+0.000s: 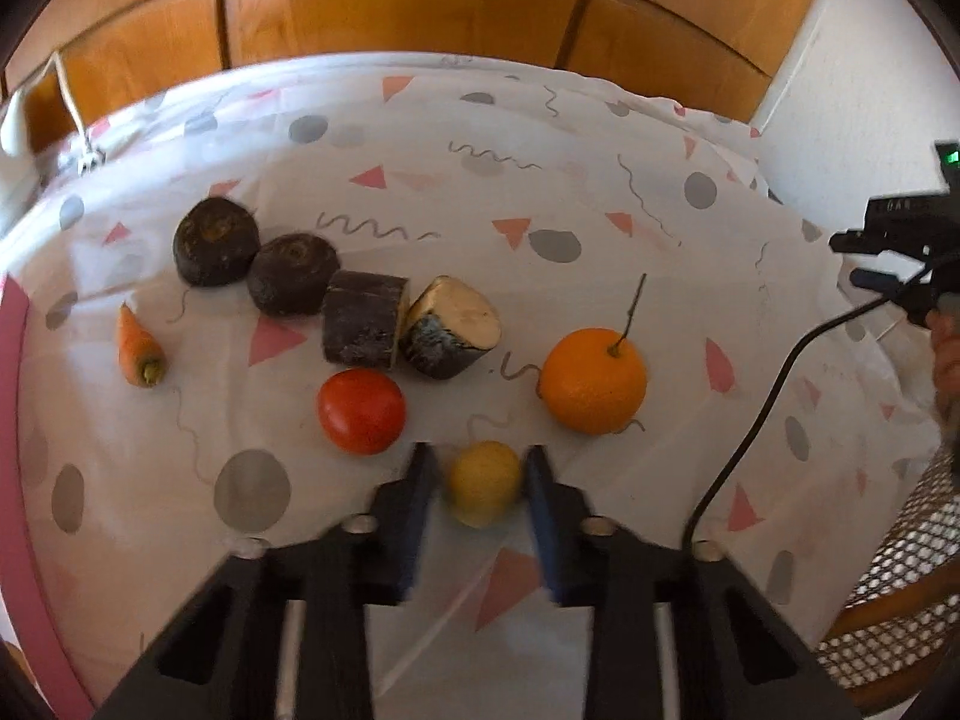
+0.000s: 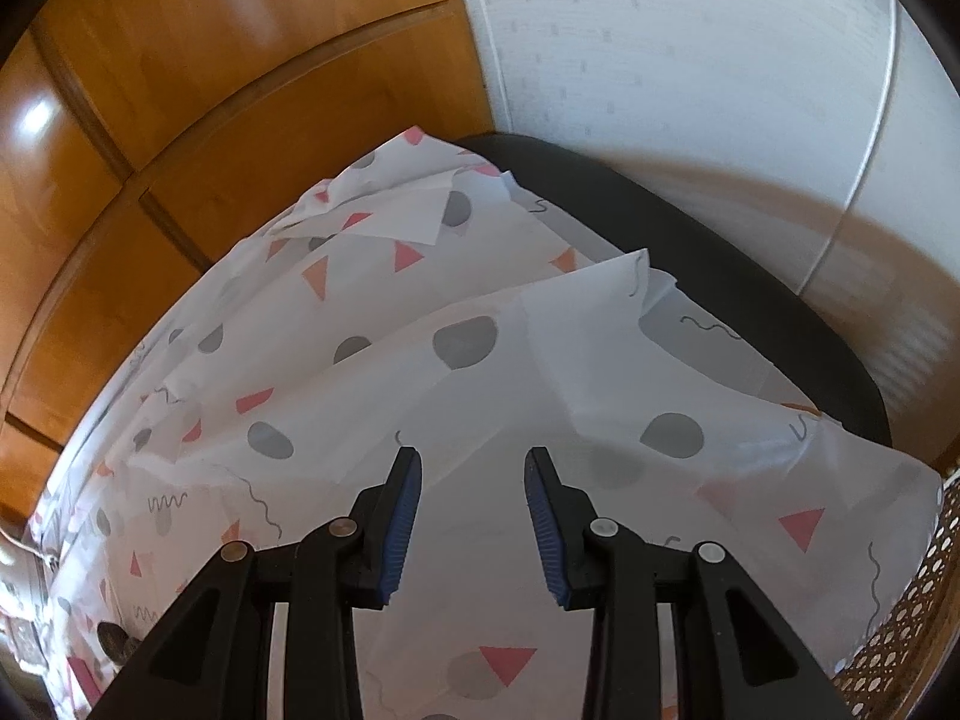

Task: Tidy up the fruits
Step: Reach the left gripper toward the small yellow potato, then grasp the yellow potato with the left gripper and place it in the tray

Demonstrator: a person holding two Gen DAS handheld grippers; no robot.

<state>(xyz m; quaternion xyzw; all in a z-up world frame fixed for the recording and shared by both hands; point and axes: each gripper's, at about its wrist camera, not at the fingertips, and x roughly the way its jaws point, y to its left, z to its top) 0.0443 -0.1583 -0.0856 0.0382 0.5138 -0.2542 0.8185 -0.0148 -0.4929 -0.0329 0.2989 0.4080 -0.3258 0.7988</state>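
Note:
In the left wrist view a small yellow fruit point(image 1: 483, 482) lies on the patterned cloth between the fingers of my left gripper point(image 1: 480, 462), which is open around it; I cannot tell if the pads touch it. A red tomato point(image 1: 361, 411) lies just left ahead, an orange with a stem point(image 1: 594, 380) right ahead. A carrot point(image 1: 139, 348) lies far left. Several dark root pieces point(image 1: 288, 282) and a cut one with a pale face point(image 1: 450, 327) lie behind. My right gripper point(image 2: 473, 468) is open and empty above bare cloth; its body also shows in the left wrist view point(image 1: 900, 252).
The white cloth with pink triangles and grey dots point(image 2: 360, 396) covers the table. A black chair point(image 2: 750, 300) stands beyond its far right corner. Wooden cabinets point(image 1: 420, 6) run along the back. A wicker surface point(image 1: 900, 588) is at the right, a pink edge point(image 1: 18, 480) at the left.

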